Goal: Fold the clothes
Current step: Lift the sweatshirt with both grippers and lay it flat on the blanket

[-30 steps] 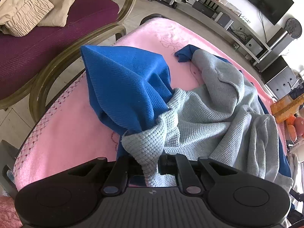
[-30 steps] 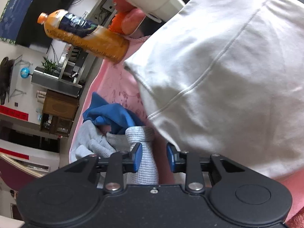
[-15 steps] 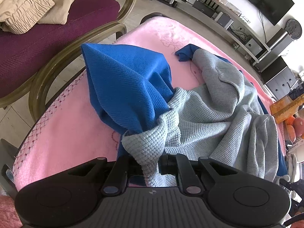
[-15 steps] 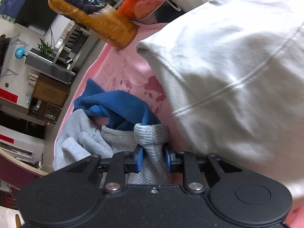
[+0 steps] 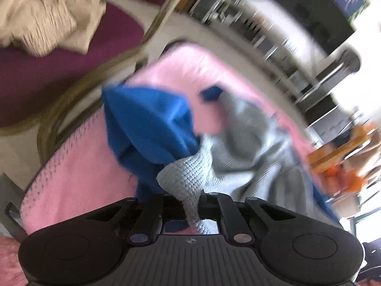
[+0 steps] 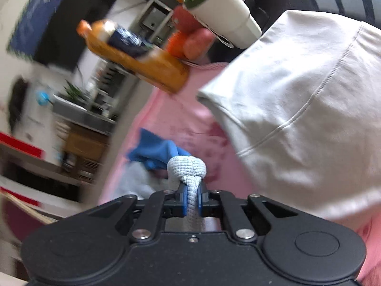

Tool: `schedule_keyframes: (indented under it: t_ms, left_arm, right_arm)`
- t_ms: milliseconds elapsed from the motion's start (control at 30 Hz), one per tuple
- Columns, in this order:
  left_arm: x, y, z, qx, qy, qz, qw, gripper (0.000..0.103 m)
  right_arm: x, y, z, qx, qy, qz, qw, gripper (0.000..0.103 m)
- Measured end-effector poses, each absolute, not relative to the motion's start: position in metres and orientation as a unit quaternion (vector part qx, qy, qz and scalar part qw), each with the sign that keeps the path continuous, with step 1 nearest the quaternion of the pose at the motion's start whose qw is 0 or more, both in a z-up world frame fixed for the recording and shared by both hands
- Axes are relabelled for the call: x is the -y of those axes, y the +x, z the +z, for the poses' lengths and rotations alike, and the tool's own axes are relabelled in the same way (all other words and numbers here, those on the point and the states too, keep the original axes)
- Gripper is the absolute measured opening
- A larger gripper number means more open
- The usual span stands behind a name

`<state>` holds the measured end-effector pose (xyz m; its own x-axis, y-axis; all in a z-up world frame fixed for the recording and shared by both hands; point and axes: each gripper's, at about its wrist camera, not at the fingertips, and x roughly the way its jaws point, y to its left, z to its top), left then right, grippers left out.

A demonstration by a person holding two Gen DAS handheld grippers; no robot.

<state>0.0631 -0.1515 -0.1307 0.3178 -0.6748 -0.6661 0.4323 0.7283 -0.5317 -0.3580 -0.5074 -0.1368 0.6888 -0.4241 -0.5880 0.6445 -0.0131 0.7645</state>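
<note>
- Left wrist view: the left gripper (image 5: 190, 205), at the bottom centre, has its fingers nearly closed on a bunched edge of the sweater (image 5: 250, 147). A narrow tongue of grey knit runs down between them.
- The grip sits on an edge, which I judge is meant to let the garment be lifted and spread before folding.
- The sweater is a chunky waffle knit, pale grey on one face and bright blue on the other. It lies crumpled across the middle of the frame, with the blue side peaked up at centre left.
- It rests on a pink cloth (image 5: 78, 174), soft and fleecy, with a stitched border along its lower-left edge.
- In the upper left, a chair (image 5: 59, 71) with a maroon seat and curved frame holds beige clothes (image 5: 45, 21), which are ribbed and loosely heaped. The whole view is smeared with blur.
- Right wrist view: the right gripper (image 6: 191, 202), at the bottom centre, is clamped on another grey knit edge of the sweater. Its blue pads (image 6: 182, 202) press a thick roll of fabric that bulges above them.
- Both ends being held suggests a two-handed lift to open the garment out.
- The rest of the sweater trails away left of centre, blue over grey, on the pink cloth.
- A white garment (image 6: 297, 119), smooth with stitched seams, fills the right side.
- In the upper centre stand a juice bottle (image 6: 133, 57), a white tumbler (image 6: 223, 16) and some fruit (image 6: 190, 40).
</note>
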Motion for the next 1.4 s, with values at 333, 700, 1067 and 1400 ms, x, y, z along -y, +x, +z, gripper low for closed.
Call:
schedule_keyframes:
  t_ms: [333, 700, 1067, 1400]
  left_arm:
    - [0.056, 0.04, 0.107, -0.233, -0.3, -0.43, 0.819, 0.005]
    - [0.005, -0.009, 0.195, -0.181, -0.318, -0.498, 0.786, 0.005]
    - [0.172, 0.105, 0.138, -0.421, -0.133, -0.396, 0.805, 0.004]
    - [0.19, 0.07, 0.182, -0.236, -0.083, -0.445, 0.86, 0.005]
  right_arm:
    - [0.471, -0.402, 0.059, 0.118, 0.551, -0.262, 0.784, 0.006]
    - [0.359, -0.477, 0.198, 0.24, 0.375, -0.23, 0.865, 0.006]
    - [0.467, -0.345, 0.157, 0.024, 0.423, -0.351, 0.835, 0.006]
    - [0.499, -0.322, 0.171, 0.062, 0.377, -0.36, 0.851, 0.006]
